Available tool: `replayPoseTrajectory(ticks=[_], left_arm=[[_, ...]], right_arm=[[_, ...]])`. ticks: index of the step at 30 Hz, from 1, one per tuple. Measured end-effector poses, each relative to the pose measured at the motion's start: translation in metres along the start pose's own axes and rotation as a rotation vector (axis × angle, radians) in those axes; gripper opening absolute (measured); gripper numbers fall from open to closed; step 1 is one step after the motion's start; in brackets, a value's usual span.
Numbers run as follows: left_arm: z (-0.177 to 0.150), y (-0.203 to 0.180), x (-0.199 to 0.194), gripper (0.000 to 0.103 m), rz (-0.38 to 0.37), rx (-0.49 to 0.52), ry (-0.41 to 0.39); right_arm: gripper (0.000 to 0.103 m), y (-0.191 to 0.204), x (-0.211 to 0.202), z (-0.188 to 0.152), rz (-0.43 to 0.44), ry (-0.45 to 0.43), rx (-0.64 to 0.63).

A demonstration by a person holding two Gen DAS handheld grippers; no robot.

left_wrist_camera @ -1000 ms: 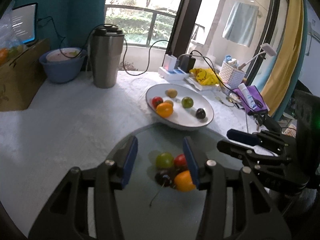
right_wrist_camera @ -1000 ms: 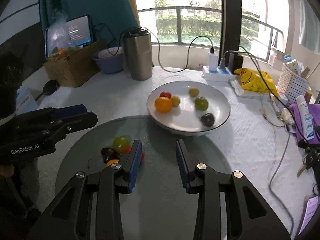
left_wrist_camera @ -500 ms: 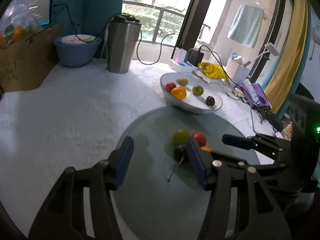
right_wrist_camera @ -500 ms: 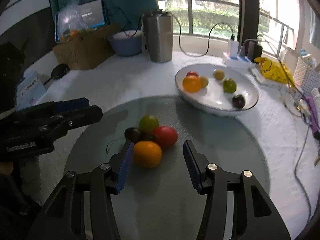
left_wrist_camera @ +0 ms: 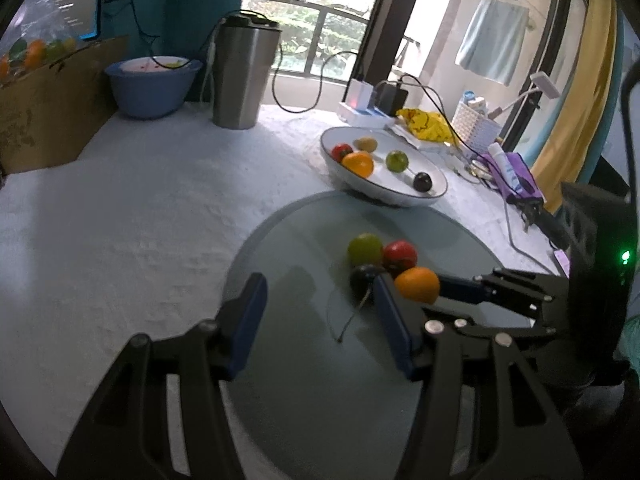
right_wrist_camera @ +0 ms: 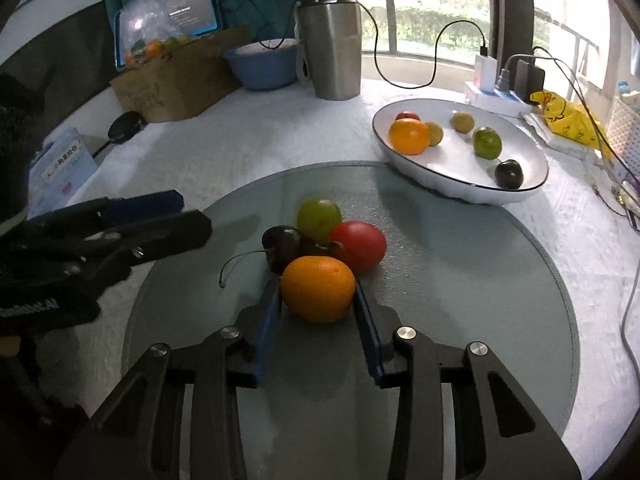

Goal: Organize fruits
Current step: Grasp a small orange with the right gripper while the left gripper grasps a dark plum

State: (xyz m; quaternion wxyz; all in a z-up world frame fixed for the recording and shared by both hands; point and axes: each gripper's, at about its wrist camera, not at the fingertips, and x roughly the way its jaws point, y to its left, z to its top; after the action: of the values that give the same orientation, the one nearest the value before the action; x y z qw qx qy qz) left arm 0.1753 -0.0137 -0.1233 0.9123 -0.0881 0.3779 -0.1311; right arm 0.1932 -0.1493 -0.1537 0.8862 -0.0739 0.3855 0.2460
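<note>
Several small fruits sit bunched on a round glass disc: an orange, a dark cherry with a long stem, a green fruit and a red one. My right gripper is closing, and both blue pads press on the orange's sides. From the left wrist, the same orange shows at the right gripper's tips. My left gripper stands open over bare glass, its right finger beside the cherry. A white plate behind the disc holds several more fruits.
At the back stand a steel tumbler, a blue bowl and a cardboard box with a bag of fruit. A power strip, cables, a yellow bag and a white basket crowd the right side.
The right gripper moved in from beside the pile, opened around the orange, then closed on it. The left gripper widened a little and now sits left of the fruits.
</note>
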Motion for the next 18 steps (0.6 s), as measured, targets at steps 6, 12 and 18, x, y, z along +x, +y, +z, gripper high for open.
replayPoseTrajectory(ticks=[6,12,18], left_arm=[[0.001,-0.02,0.014,0.057,-0.008,0.056,0.041],[0.003,-0.036,0.031,0.057,0.025,0.118,0.065],[0.006,-0.041,0.045,0.056,0.035,0.142,0.103]], right_arm=[[0.039,-0.017,-0.013,-0.004,-0.024,-0.022,0.032],[0.039,-0.035,-0.021,-0.007,-0.038,-0.041,0.063],[0.039,-0.048,-0.026,-0.007,-0.039,-0.063,0.085]])
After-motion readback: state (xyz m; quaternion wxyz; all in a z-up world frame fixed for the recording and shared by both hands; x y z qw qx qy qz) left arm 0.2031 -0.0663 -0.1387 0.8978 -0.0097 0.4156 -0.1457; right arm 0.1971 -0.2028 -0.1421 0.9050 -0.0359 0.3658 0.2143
